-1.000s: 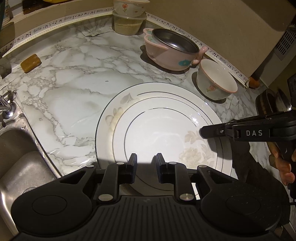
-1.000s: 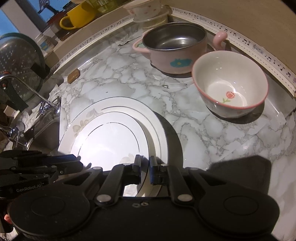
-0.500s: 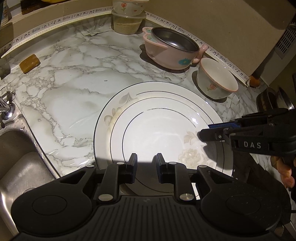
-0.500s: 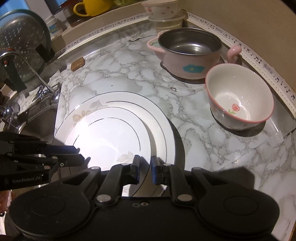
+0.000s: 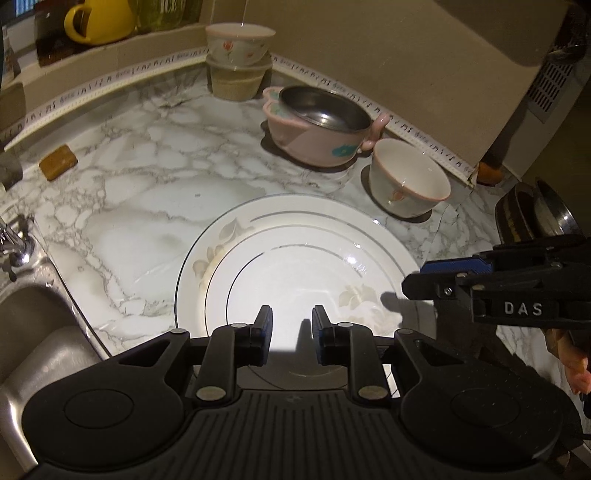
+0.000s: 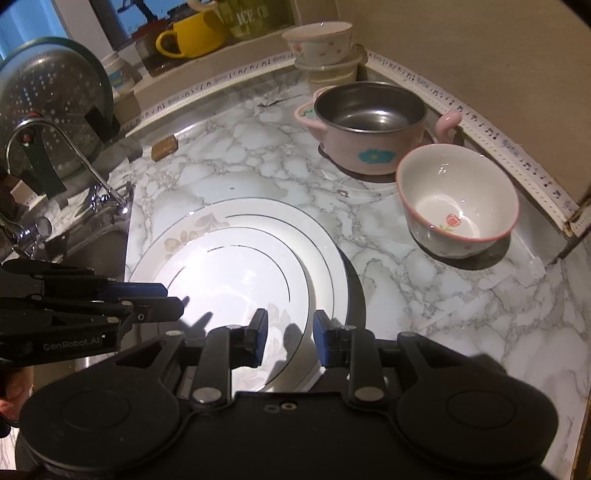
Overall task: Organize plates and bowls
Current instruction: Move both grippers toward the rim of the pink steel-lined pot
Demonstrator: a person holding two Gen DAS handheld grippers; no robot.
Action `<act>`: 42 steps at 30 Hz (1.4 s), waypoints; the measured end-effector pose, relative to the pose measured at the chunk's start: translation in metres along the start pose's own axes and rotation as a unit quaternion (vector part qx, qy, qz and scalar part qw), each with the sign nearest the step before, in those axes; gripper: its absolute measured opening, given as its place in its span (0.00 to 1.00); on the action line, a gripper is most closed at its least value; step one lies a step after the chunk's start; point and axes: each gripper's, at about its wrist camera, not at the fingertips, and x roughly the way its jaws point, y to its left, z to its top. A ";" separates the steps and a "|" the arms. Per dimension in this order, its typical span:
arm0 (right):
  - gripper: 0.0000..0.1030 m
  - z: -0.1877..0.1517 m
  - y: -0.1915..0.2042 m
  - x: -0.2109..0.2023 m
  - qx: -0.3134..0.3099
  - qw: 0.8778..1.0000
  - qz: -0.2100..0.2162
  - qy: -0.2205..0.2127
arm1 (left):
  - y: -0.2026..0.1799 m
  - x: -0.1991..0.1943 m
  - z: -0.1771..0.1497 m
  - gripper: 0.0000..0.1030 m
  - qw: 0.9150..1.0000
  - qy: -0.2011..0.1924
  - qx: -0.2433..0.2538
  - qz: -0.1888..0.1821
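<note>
**Marble countertop, stacked plates at the front edge, both grippers opening**

Marble countertop (image 5: 155, 192) under dim warm light, sink (image 5: 33, 332) at its left end, faucet (image 6: 74, 147) and a perforated metal colander (image 6: 48, 99) behind. Near the front edge, a stack of white plates (image 5: 295, 258) with silver rings and faint floral print, smaller plates nested on the largest, lying flat. Toward the back right corner, a pink two-handled bowl with steel liner (image 5: 321, 122), just beside it a white bowl with pink rim (image 5: 406, 184), standing upright and apart from the plates. At the back edge, another floral bowl (image 5: 238, 42) stacked on a lidded container (image 5: 236, 79). Small brown block (image 5: 59, 166) near the back left. Yellow mug (image 6: 192, 35) up on the ledge.

Left gripper (image 5: 288, 328) over the near rim of the plates, jaws opening, nothing pinched between the pads. Right gripper (image 6: 288, 332) over the right side of the stack, jaws likewise opening, plate rim seen through the gap but not pressed by either pad
</note>
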 end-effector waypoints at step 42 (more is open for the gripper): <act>0.92 0.105 -0.060 -0.018 0.026 0.992 -0.072 -0.098 | -0.016 0.029 0.148 0.99 0.993 -0.102 0.021 0.056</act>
